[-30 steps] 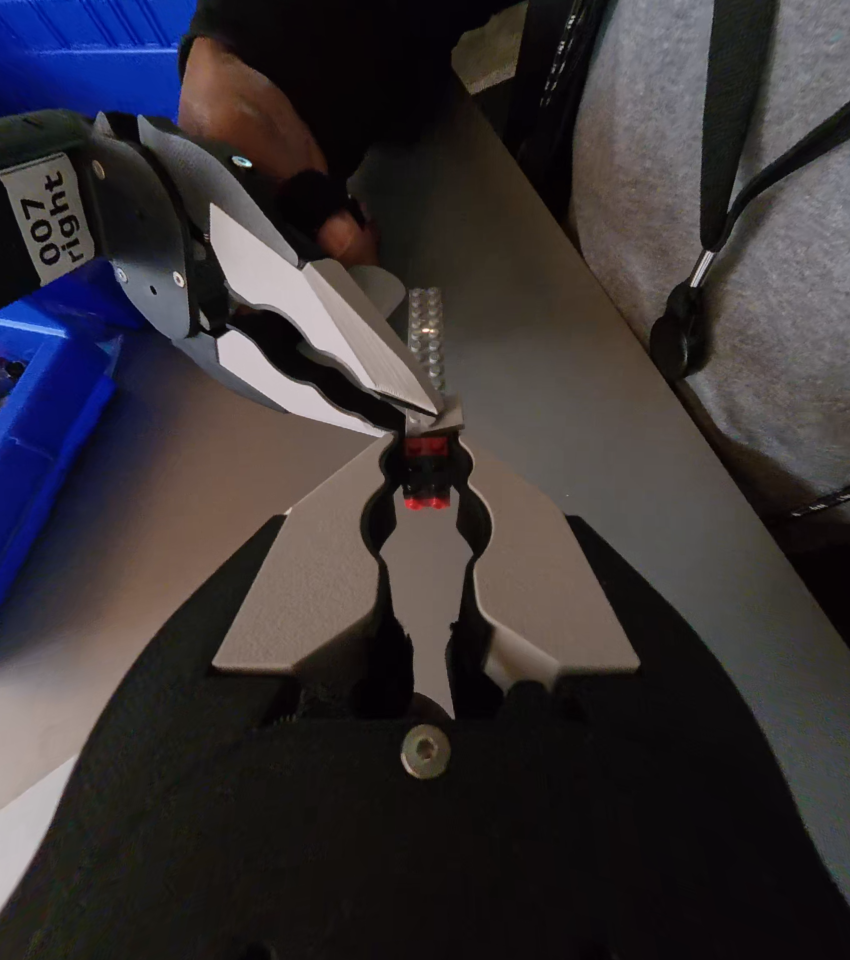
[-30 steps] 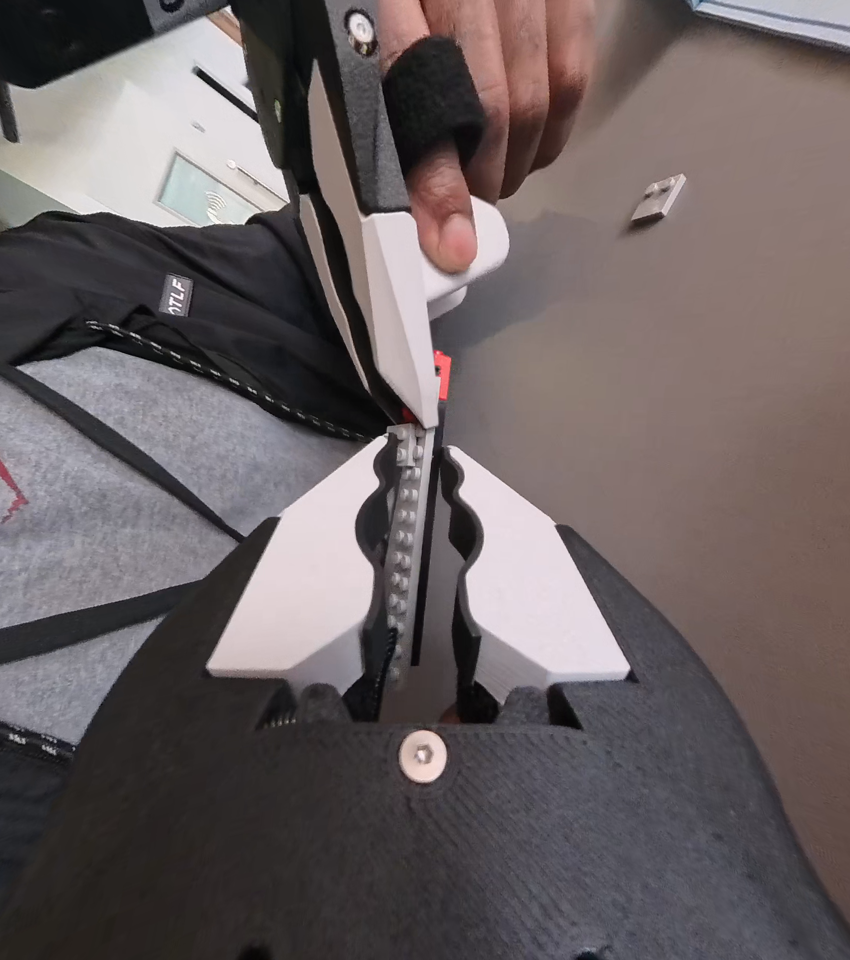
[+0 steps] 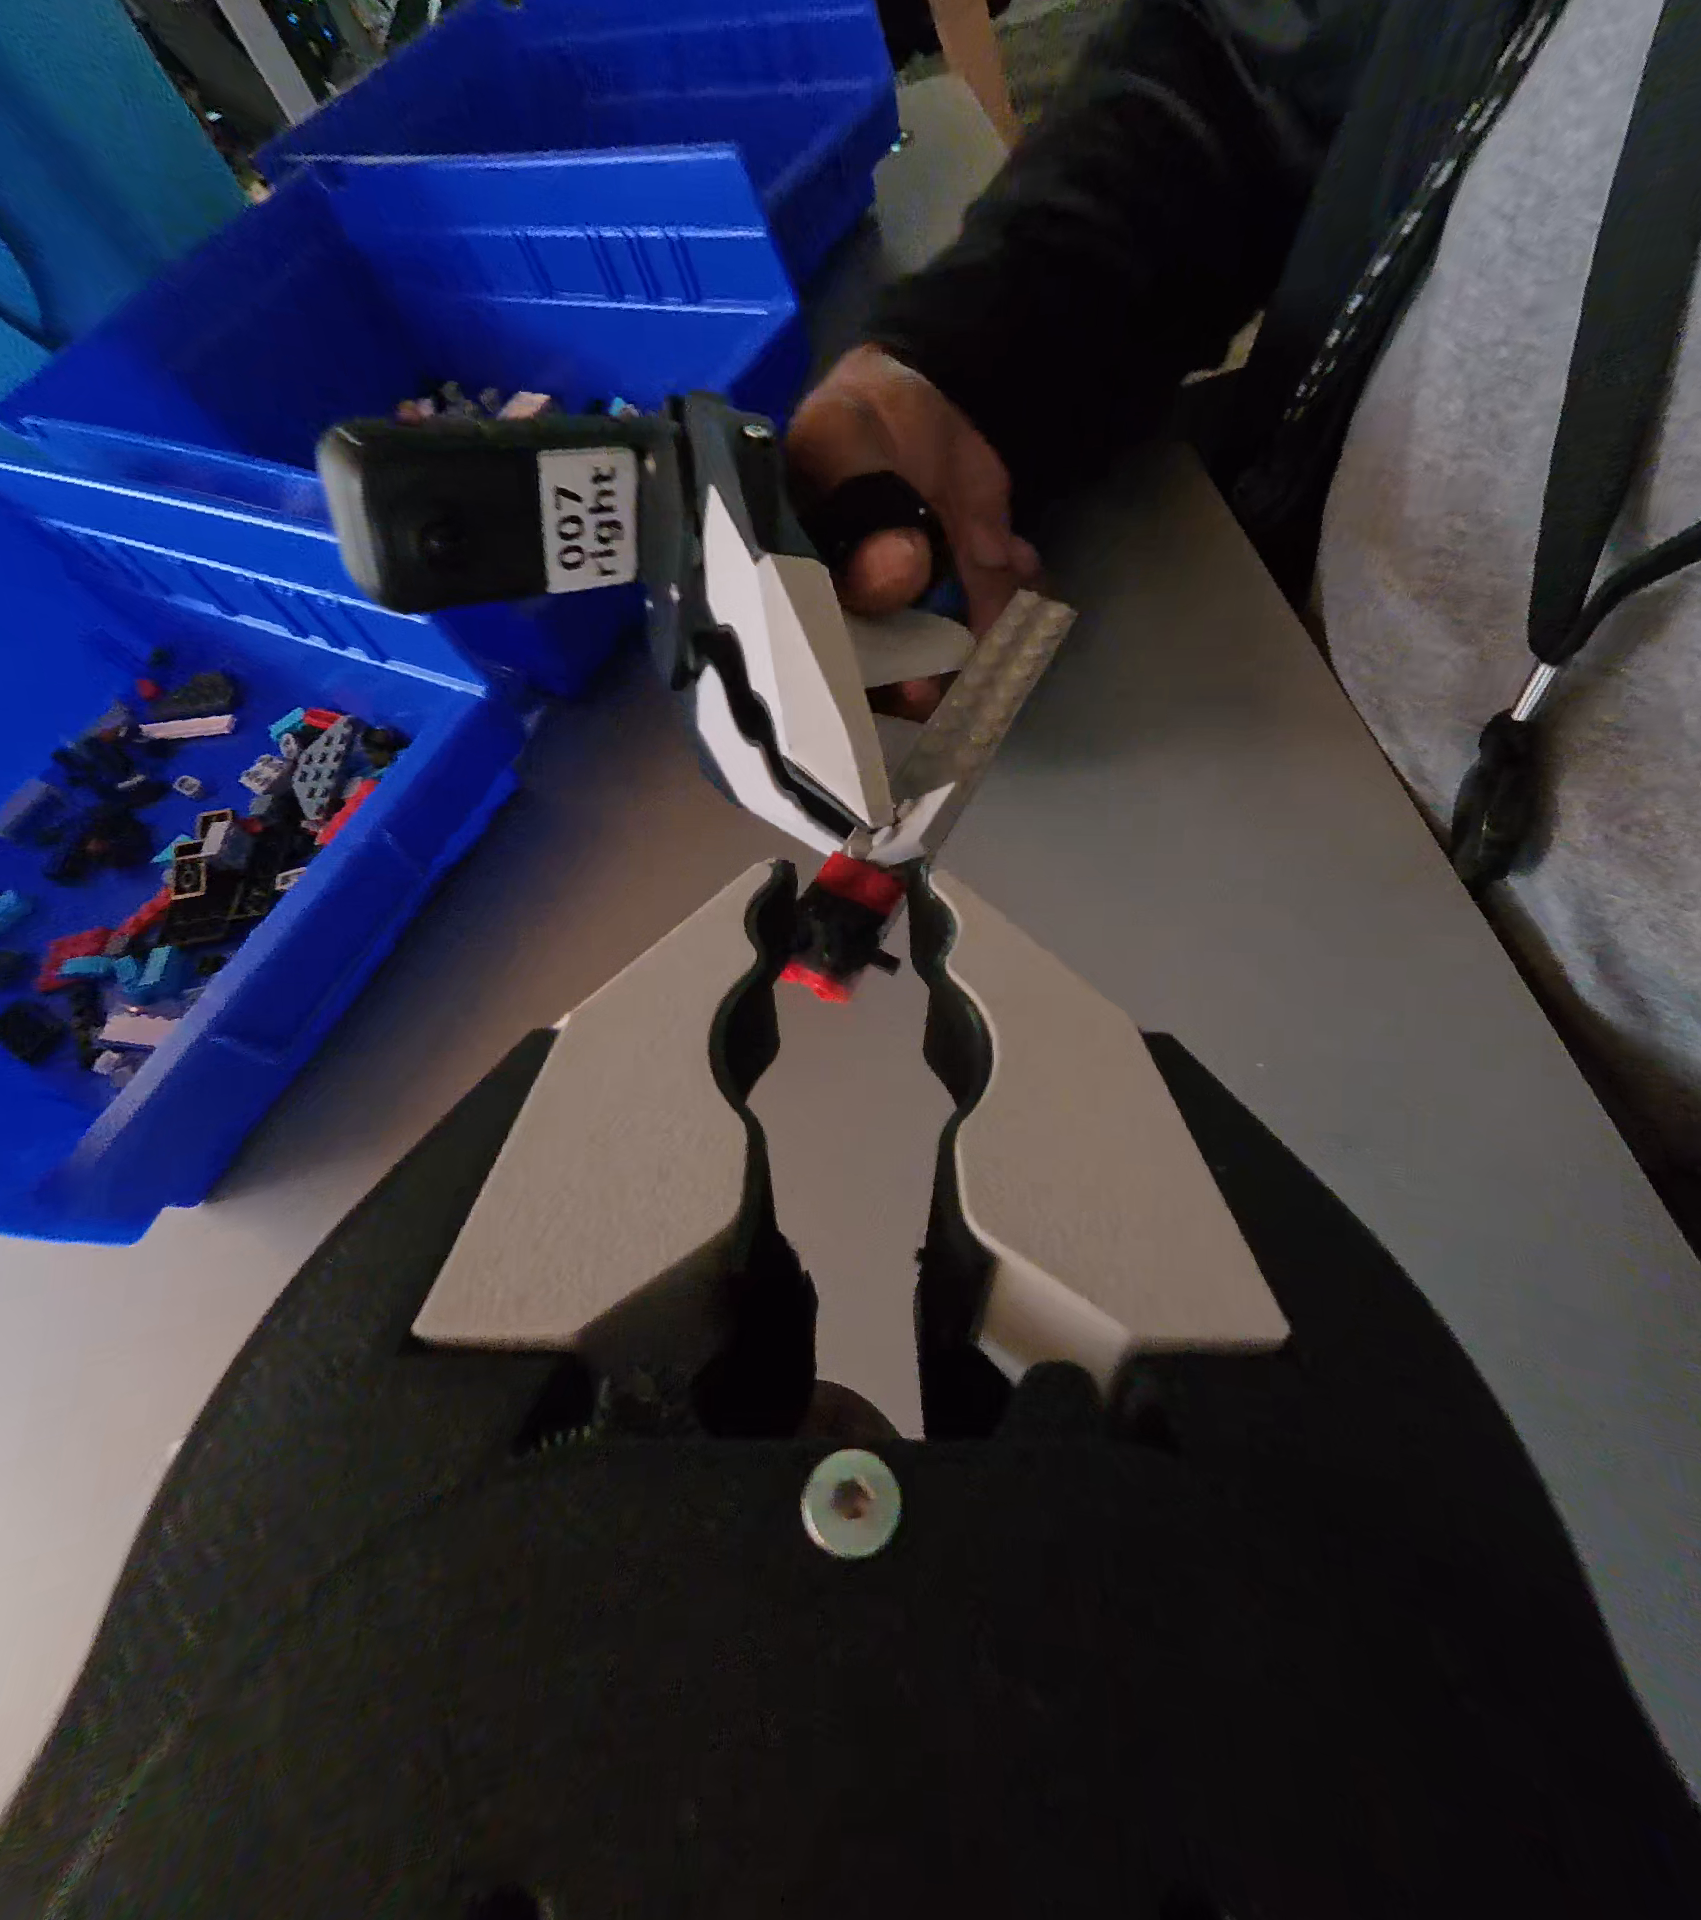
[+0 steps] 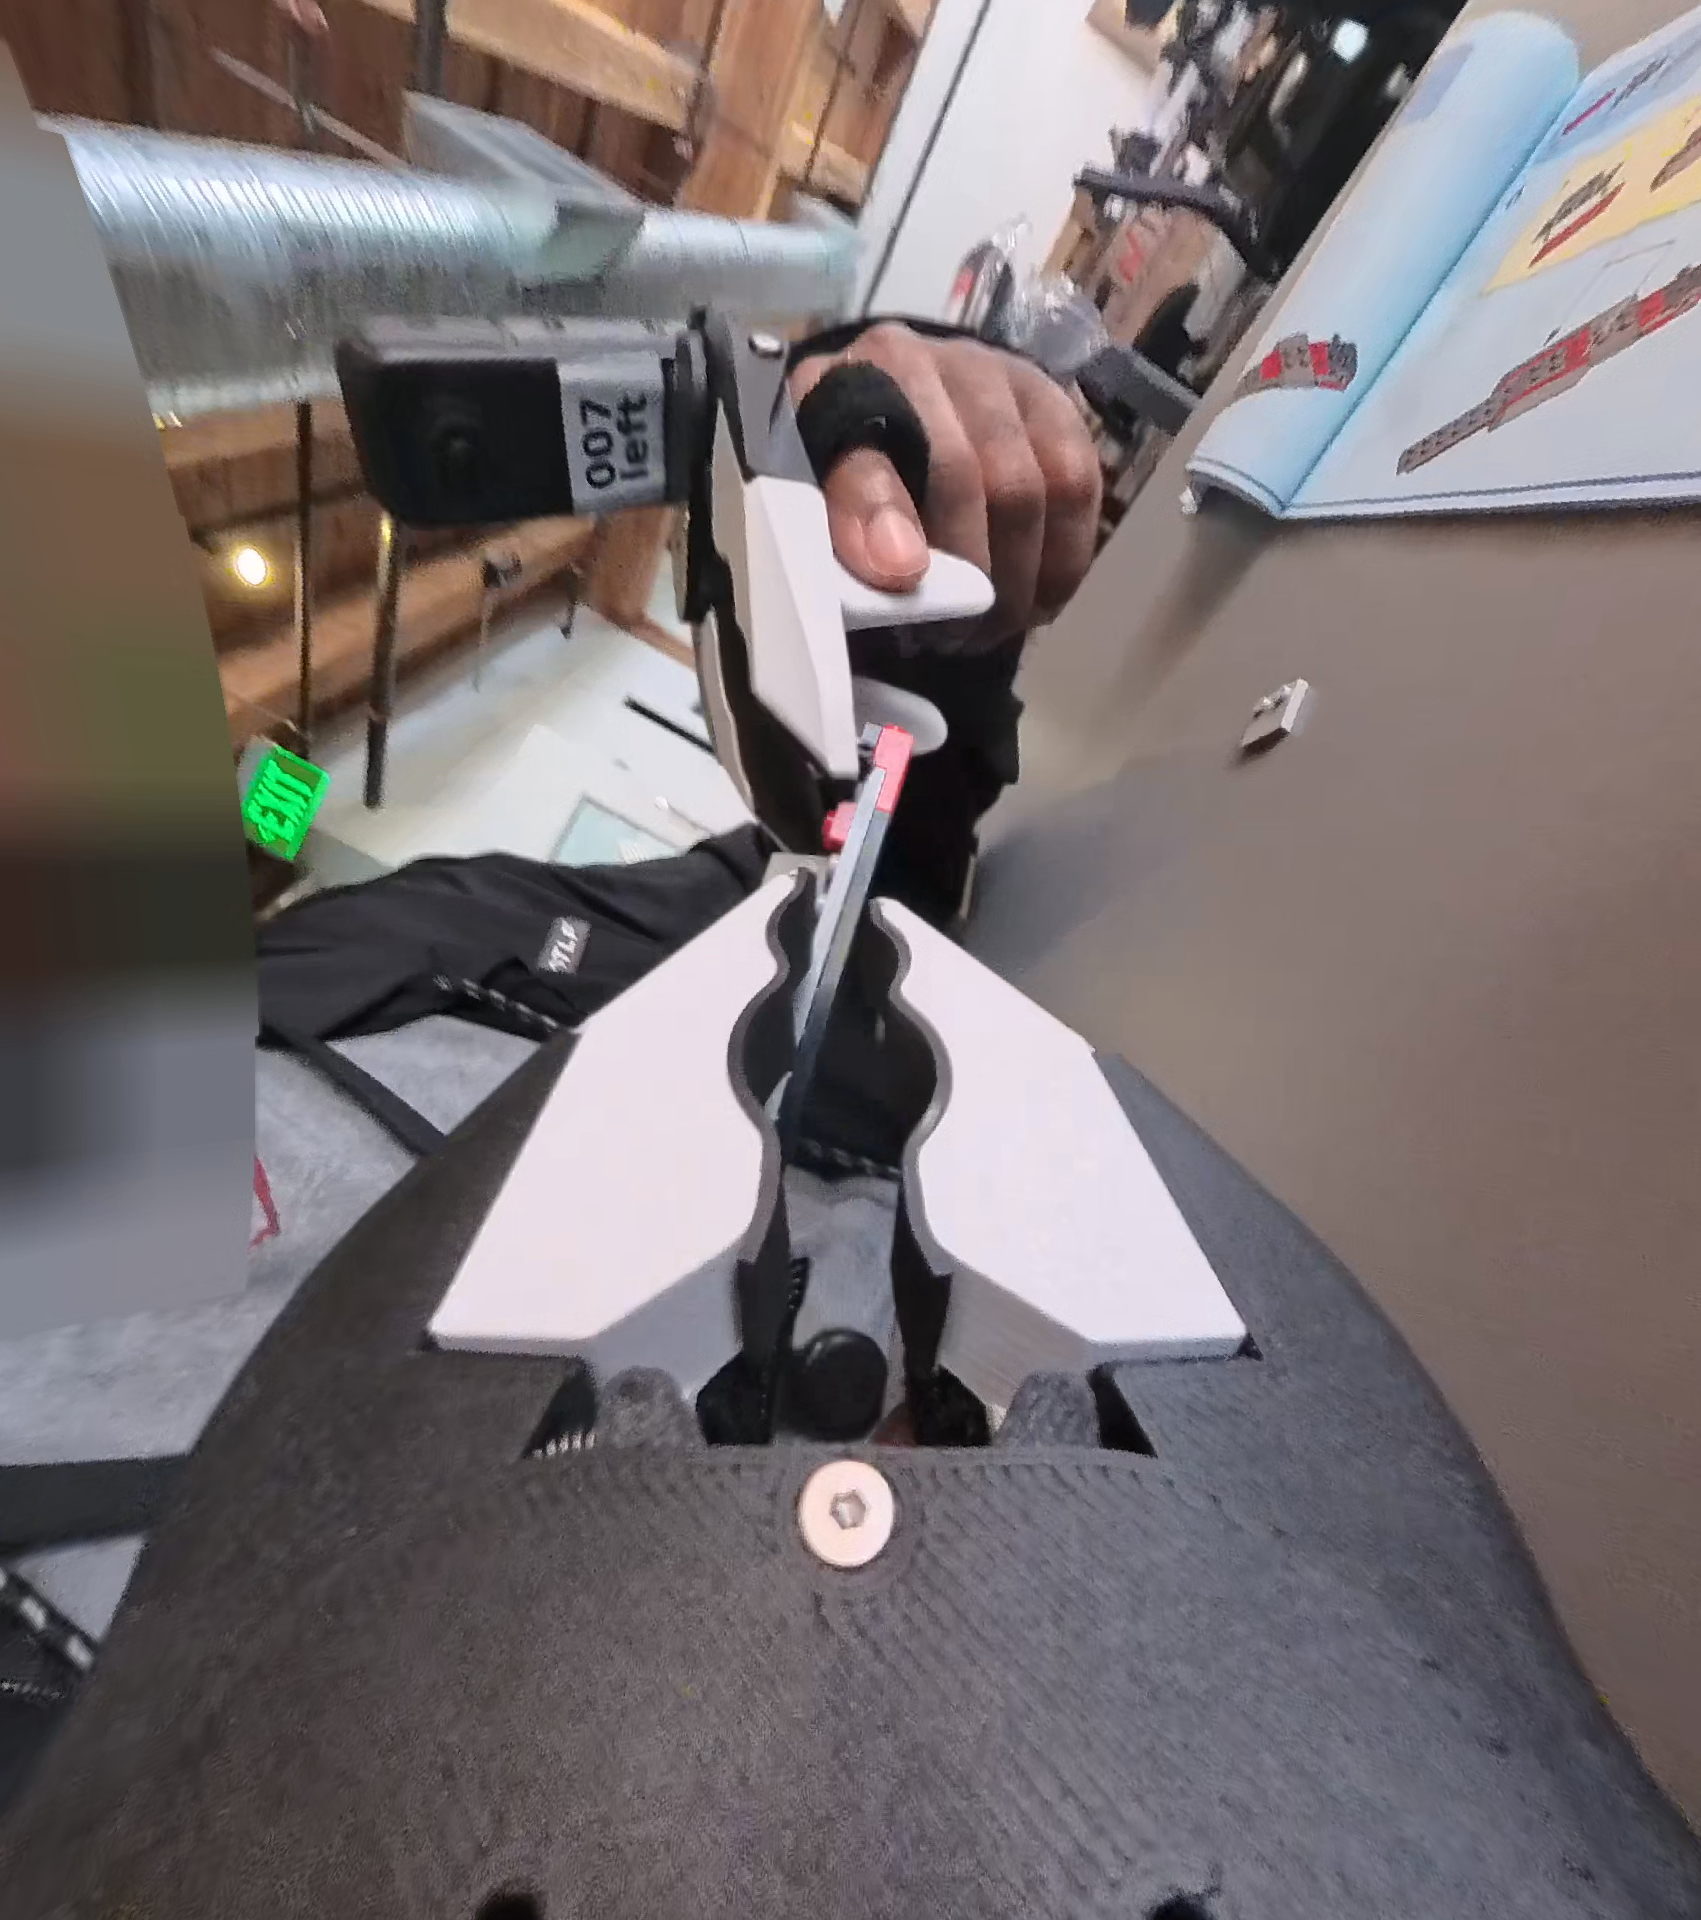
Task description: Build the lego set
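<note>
**Claws meeting over a grey plate**

Claws converge above the desk point(image 3: 1293, 1039), and we take the long grey studded plate point(image 3: 991, 717) as our landmark. In the left wrist view our right claw point(image 3: 872, 826) comes in from above and pinches the plate's near end, so that the plate slants up and away toward the person's right hand point(image 3: 913, 499). Just below that pinched end our left claw point(image 3: 841, 914) is parted a little, with a small red and black brick assembly point(image 3: 841, 925) sitting between its tips; we cannot tell whether both fingers press on it.

In the right wrist view the plate point(image 4: 841, 956) shows edge-on between the fingers of the right claw point(image 4: 835, 904), and red pieces point(image 4: 890, 764) sit at its far end, touching the tip of the left claw point(image 4: 851, 774), which the left hand point(image 4: 950, 468) holds.

Left of the plate, in the left wrist view, a blue bin point(image 3: 326, 987) of loose bricks point(image 3: 181, 852) stands on the desk. Right of the plate, in the right wrist view, a small grey piece point(image 4: 1277, 715) lies alone, and an open instruction booklet point(image 4: 1552, 312) lies beyond it.
</note>
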`<move>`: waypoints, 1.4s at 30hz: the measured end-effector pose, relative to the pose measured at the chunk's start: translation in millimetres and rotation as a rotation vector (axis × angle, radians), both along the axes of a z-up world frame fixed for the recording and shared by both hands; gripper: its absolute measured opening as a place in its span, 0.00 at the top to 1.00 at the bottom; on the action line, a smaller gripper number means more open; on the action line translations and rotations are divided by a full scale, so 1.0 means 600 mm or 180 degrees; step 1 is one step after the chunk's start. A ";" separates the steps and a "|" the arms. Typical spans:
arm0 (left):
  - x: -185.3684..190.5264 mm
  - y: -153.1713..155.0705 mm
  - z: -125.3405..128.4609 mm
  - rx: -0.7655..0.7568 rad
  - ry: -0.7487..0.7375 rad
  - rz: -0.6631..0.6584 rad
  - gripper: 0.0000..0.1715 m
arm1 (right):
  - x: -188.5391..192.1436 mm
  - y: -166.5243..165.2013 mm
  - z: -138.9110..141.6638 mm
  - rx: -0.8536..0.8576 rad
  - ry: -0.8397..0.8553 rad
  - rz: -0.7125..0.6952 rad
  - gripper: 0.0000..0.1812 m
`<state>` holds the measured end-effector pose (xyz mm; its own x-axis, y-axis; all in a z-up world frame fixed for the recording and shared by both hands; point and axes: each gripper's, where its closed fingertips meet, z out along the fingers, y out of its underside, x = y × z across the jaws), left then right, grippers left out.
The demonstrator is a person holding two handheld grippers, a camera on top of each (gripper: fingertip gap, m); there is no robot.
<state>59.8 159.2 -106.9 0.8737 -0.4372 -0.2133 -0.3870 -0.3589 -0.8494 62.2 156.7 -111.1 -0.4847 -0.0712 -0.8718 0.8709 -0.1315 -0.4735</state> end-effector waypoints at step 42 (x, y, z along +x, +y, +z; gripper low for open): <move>-0.064 0.021 0.017 0.1542 -0.4542 0.1912 0.92 | -0.082 0.022 0.019 -0.0296 0.0077 -0.1486 0.95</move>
